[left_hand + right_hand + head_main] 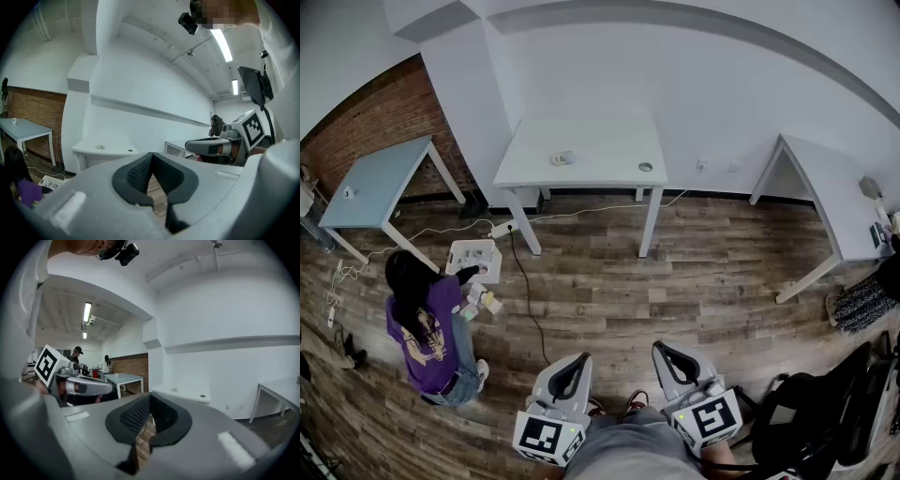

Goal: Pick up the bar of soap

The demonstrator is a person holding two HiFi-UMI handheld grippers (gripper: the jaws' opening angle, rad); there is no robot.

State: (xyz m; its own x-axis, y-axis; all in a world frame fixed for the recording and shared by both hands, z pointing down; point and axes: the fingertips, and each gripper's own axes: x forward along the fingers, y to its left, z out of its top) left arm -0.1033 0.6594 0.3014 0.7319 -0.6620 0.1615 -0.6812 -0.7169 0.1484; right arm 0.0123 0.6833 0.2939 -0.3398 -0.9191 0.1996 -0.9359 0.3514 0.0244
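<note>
A small pale lump (562,157), too far off to tell whether it is the bar of soap, lies on the white table (600,141) across the room. It also shows in the left gripper view as the pale lump (100,147) and in the right gripper view as the pale lump (174,389). My left gripper (575,362) and right gripper (667,352) are held side by side low in the head view, well short of that table. The left gripper (151,157) and the right gripper (149,400) both have their jaws together with nothing between them.
A small dark round thing (646,167) lies on the same table. A person in a purple top (427,328) crouches by a white box (475,258) on the wooden floor. A cable (528,300) runs over the floor. Other tables stand left (380,183) and right (830,192).
</note>
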